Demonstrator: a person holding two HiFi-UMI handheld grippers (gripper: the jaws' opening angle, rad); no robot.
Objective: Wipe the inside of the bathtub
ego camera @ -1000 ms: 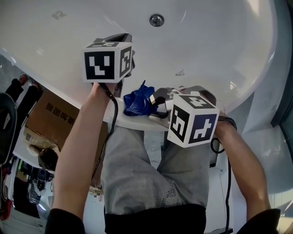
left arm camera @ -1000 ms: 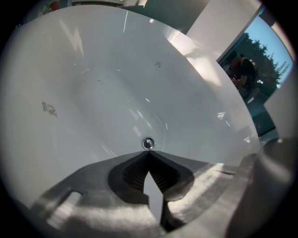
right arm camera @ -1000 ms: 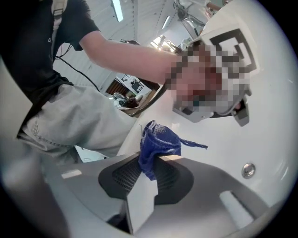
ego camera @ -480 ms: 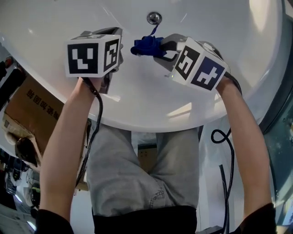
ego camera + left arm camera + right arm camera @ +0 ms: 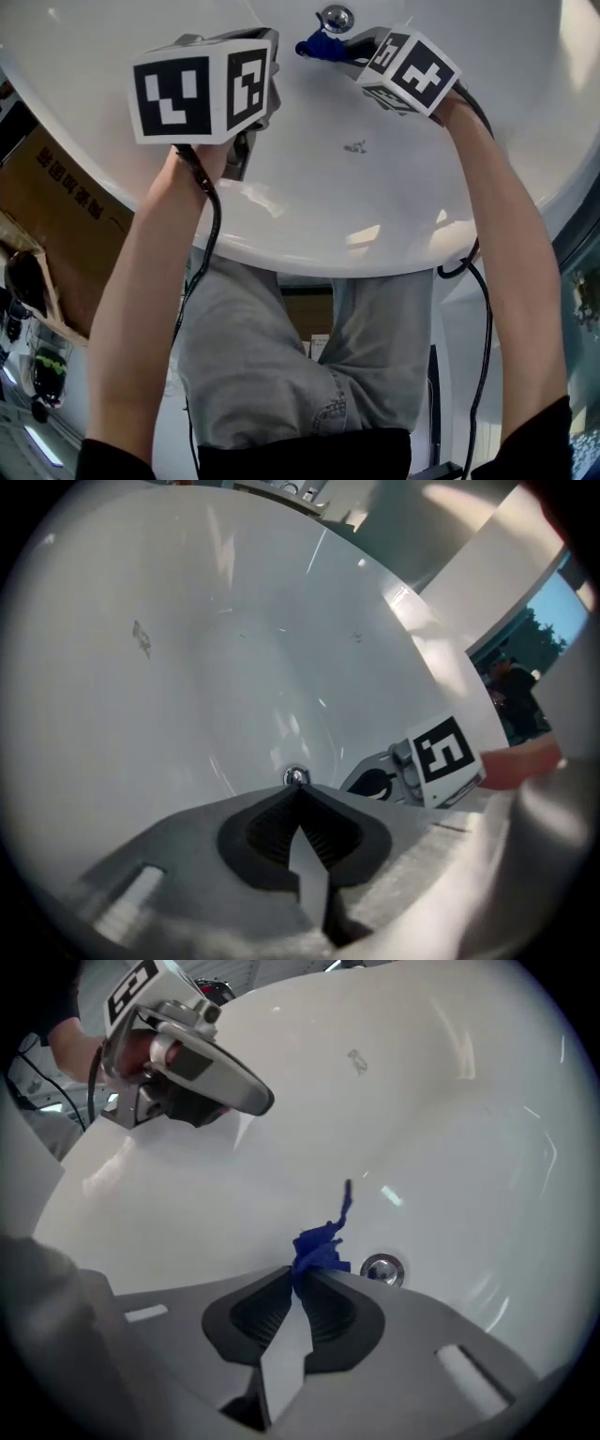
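Note:
The white bathtub (image 5: 309, 202) fills the head view's upper half, its chrome drain (image 5: 336, 18) at the top. My right gripper (image 5: 339, 47) reaches into the tub and is shut on a blue cloth (image 5: 319, 45) just beside the drain. In the right gripper view the blue cloth (image 5: 321, 1246) sticks out past the closed jaws, with the drain (image 5: 382, 1269) just to its right. My left gripper (image 5: 251, 112) hovers over the tub's near left side, shut with nothing in it. In the left gripper view its jaws meet at the left gripper's tip (image 5: 298, 794), and the drain (image 5: 295, 777) lies just beyond.
A small grey speck (image 5: 354, 146) marks the tub's inner wall. The tub's rim (image 5: 309, 258) curves across in front of the person's legs. A cardboard box (image 5: 52, 202) stands at the left outside the tub. Cables hang from both grippers.
My right gripper has carried the blue cloth from the tub's near rim up into the tub to the drain. The left gripper has shifted a little farther over the tub.

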